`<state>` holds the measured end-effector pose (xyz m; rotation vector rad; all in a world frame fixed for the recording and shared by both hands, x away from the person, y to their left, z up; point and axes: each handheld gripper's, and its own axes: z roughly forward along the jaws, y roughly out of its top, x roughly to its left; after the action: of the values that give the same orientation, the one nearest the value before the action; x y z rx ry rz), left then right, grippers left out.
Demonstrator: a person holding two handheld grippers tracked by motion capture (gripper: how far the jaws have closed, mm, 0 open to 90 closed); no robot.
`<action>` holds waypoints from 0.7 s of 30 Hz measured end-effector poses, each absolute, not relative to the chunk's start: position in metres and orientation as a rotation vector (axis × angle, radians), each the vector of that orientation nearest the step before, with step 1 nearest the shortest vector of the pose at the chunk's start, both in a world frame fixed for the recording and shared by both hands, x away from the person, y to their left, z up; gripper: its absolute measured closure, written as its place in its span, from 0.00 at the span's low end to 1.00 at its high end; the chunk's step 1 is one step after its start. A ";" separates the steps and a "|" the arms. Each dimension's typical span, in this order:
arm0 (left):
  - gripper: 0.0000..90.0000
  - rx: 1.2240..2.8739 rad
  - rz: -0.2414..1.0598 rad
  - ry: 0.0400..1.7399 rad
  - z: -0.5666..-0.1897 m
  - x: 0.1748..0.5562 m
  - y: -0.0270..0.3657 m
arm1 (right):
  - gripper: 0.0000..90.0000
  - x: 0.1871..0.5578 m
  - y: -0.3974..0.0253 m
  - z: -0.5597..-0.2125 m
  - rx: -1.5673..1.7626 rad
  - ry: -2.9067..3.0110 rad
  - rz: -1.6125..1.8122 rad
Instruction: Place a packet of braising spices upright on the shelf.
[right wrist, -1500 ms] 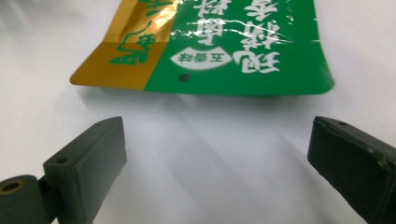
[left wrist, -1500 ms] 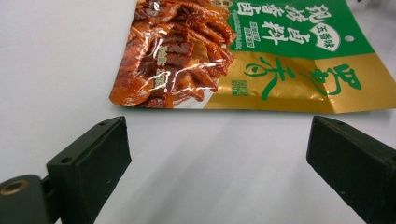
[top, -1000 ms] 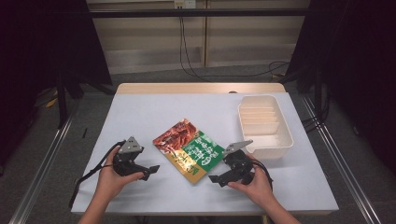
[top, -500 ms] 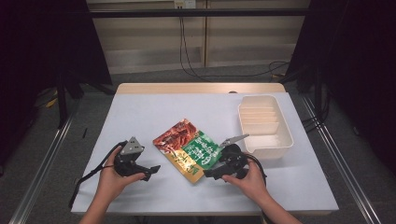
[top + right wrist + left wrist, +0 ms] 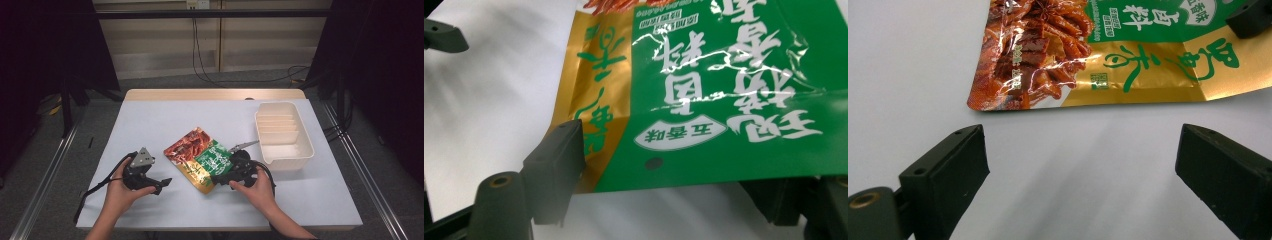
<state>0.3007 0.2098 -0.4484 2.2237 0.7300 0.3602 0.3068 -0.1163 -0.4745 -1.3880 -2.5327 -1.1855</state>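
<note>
The snack pouch (image 5: 200, 158), red, green and gold, is lying flat at the middle of the white table (image 5: 150, 120). Its green edge is being straddled by the right gripper (image 5: 218, 176), whose jaws are standing apart, not yet closed. The left gripper (image 5: 161, 183) is being held wide open and empty just beside the pouch. A cream tray (image 5: 300, 150) is sitting near, to the right.

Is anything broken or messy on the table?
Nothing looks broken or spilled. The snack packet lies flat but askew on the table, unopened as far as shows. The right gripper has its jaws around the packet's green edge. The white tray sits straight and empty.
</note>
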 end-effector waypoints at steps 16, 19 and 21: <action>0.08 2.228 0.374 0.714 -0.446 0.301 0.212 | 0.58 0.309 -0.112 -0.476 -1.470 -2.539 -1.241; 0.08 2.220 0.378 0.714 -0.446 0.301 0.212 | 0.75 0.311 -0.112 -0.472 -1.529 -2.508 -1.191; 0.08 2.203 0.377 0.728 -0.446 0.301 0.211 | 0.80 0.313 -0.111 -0.468 -1.554 -2.498 -1.176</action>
<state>0.3006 0.2113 -0.4461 2.2031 0.7282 0.3767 0.3134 -0.1113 -0.4679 -1.5536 -2.4983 -1.1761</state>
